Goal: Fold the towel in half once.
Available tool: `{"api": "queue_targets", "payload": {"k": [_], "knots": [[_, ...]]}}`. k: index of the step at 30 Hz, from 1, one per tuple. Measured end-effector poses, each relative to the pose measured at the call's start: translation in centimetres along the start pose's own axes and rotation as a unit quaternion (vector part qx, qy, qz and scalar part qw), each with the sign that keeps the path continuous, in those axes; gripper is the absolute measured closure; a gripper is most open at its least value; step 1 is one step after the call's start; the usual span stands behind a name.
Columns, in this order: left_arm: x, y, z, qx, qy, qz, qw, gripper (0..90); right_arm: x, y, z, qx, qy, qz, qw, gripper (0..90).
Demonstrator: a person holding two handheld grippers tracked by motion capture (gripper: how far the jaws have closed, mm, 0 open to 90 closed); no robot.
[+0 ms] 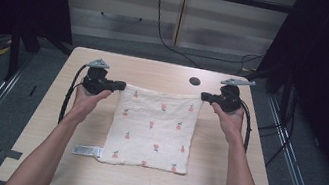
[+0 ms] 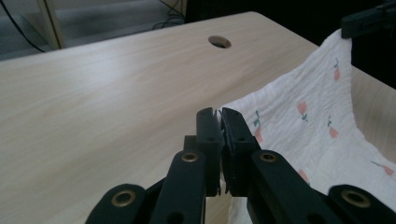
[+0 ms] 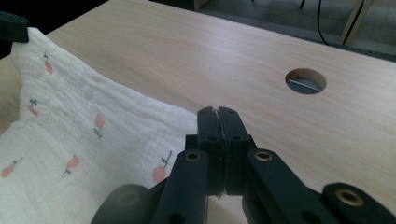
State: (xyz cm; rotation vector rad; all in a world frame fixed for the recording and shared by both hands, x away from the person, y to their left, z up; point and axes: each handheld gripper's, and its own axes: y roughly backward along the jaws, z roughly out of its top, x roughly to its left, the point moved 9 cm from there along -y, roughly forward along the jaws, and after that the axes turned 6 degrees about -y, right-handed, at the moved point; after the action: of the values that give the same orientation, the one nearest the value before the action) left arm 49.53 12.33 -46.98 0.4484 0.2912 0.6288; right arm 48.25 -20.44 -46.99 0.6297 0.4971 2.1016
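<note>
A white cloth (image 1: 154, 129) printed with small pink fruit lies spread on the wooden table (image 1: 138, 179), its far edge lifted. My left gripper (image 1: 122, 85) is shut on the cloth's far left corner. My right gripper (image 1: 203, 97) is shut on the far right corner. In the left gripper view the jaws (image 2: 219, 114) pinch the cloth's edge (image 2: 299, 121), and the other gripper (image 2: 369, 18) holds the opposite corner. In the right gripper view the jaws (image 3: 218, 114) clamp the cloth (image 3: 84, 135), with the other gripper (image 3: 11, 25) at the top left.
A white care label (image 1: 87, 150) sticks out from the cloth's near left corner. A round cable hole (image 1: 194, 81) sits in the table beyond the cloth. Cables trail from both grippers over the table's sides. Cabinets stand behind the table.
</note>
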Motion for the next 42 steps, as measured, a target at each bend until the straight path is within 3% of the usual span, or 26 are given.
{"api": "queue_targets", "payload": {"k": [6,10,15,21,31,42], "knots": [[0.9,0.8,1.3,-0.014,-0.001,0.010,0.9999,86.8,0.7,0.5,2.8,-0.018,0.015,0.002,0.9997,89.5],[0.8,1.4,1.7,-0.016,-0.013,0.012,0.9997,86.8,1.3,0.7,3.4,-0.024,0.023,0.005,0.9994,89.5],[1.1,2.0,0.9,-0.014,-0.013,0.010,0.9998,86.8,2.0,0.0,1.8,-0.018,0.022,0.020,0.9994,89.5],[0.7,2.6,0.0,-0.009,-0.019,0.009,0.9997,86.8,2.6,0.2,1.3,-0.014,0.032,0.027,0.9990,89.5],[-1.0,3.7,-0.6,-0.021,-0.030,-0.004,0.9993,86.8,3.2,1.5,0.2,-0.016,0.038,0.035,0.9985,89.5],[-1.8,4.6,-1.6,-0.024,-0.032,-0.002,0.9992,86.8,4.4,2.7,-1.9,-0.014,0.049,0.048,0.9975,89.5]]}}
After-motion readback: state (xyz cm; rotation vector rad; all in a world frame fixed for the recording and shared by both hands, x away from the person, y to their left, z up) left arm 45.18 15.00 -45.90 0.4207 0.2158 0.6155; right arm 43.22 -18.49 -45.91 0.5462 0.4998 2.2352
